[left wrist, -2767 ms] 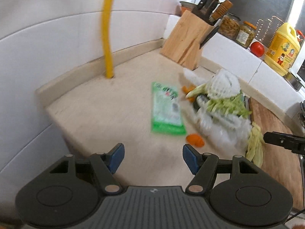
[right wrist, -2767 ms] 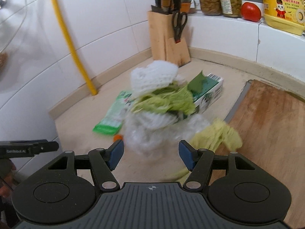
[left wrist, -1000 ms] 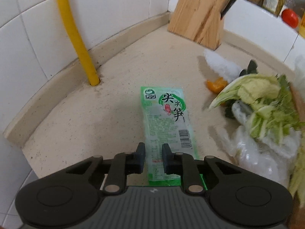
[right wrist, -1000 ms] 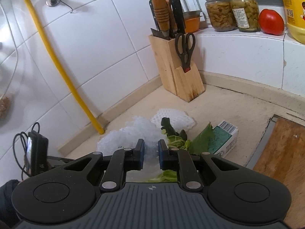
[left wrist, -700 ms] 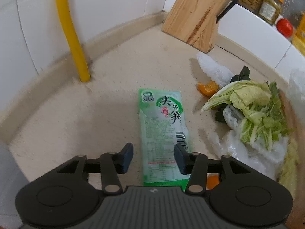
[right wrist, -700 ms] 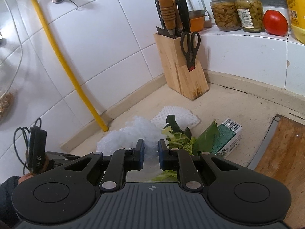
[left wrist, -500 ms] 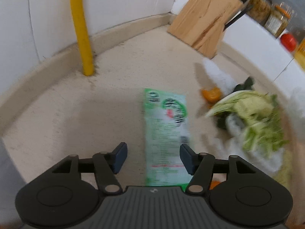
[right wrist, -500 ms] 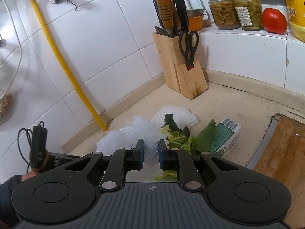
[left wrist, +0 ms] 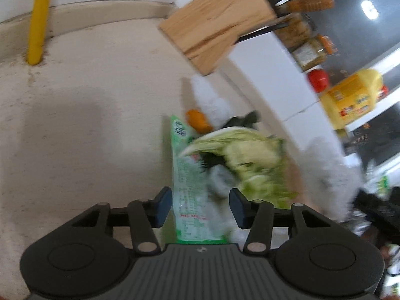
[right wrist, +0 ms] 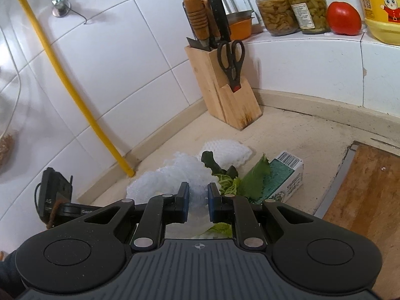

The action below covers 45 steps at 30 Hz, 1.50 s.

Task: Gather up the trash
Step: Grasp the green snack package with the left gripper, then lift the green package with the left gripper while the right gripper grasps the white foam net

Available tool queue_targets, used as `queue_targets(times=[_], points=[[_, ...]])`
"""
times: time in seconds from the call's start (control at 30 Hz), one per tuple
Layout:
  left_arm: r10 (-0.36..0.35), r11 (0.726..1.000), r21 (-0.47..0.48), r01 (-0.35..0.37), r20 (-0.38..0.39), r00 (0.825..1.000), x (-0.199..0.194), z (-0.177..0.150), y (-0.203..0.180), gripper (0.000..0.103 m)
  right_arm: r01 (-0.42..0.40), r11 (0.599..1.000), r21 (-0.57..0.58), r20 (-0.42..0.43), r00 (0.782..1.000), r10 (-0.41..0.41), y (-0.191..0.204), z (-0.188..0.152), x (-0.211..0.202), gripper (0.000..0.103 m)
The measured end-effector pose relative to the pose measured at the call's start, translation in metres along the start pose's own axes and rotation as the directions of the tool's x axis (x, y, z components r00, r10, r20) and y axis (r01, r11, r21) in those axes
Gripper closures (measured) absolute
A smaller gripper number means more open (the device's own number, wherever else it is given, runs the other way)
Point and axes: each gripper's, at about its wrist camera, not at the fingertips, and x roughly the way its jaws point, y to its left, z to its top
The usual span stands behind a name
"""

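Note:
A green snack packet (left wrist: 190,200) lies flat on the beige counter. Its near end sits between the fingers of my left gripper (left wrist: 200,206). Those jaws are closing, and the pads stand clear of the packet's edges. Pale cabbage leaves (left wrist: 250,160) overlap the packet's right side, with an orange peel (left wrist: 197,120) and white foam net (left wrist: 215,100) beyond. My right gripper (right wrist: 198,201) is shut on a crinkled clear plastic bag (right wrist: 175,172), lifted above green leaves (right wrist: 255,180), a foam net (right wrist: 227,150) and a green-and-white carton (right wrist: 282,175).
A wooden knife block (right wrist: 225,95) stands in the back corner, and a yellow pipe (right wrist: 70,87) runs down the tiled wall. Jars (right wrist: 290,7), a tomato (right wrist: 343,18) and a yellow bottle (right wrist: 382,7) sit on the ledge. At the right lies a wooden cutting board (right wrist: 362,200).
My left jaws went from nearly shut to wide apart, then narrowed a little. The left view rolled and swung right, bringing the cabbage closer. The right gripper kept its grip and barely moved.

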Motion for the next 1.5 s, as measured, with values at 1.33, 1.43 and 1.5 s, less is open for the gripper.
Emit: queue_targets(times=[1.33,1.43,1.5], points=[[0.262,0.958,0.113,-0.262,0.014,0.965,-0.029,-0.035,-0.013,0.102,0.029,0.983,-0.181,-0.118,0.992,-0.051,0.030,-0.019,0.003,0.084],[0.263,0.957,0.126,-0.261,-0.003,0.965,-0.017,-0.033,-0.011,0.092,0.016,0.984,-0.177,-0.157,0.987,-0.044,0.031,-0.026,0.013,0.077],[0.250,0.962,0.121,-0.246,-0.025,0.968,-0.008,-0.031,-0.010,0.083,0.009,0.985,-0.172,-0.155,0.987,-0.036,0.031,-0.028,0.017,0.065]])
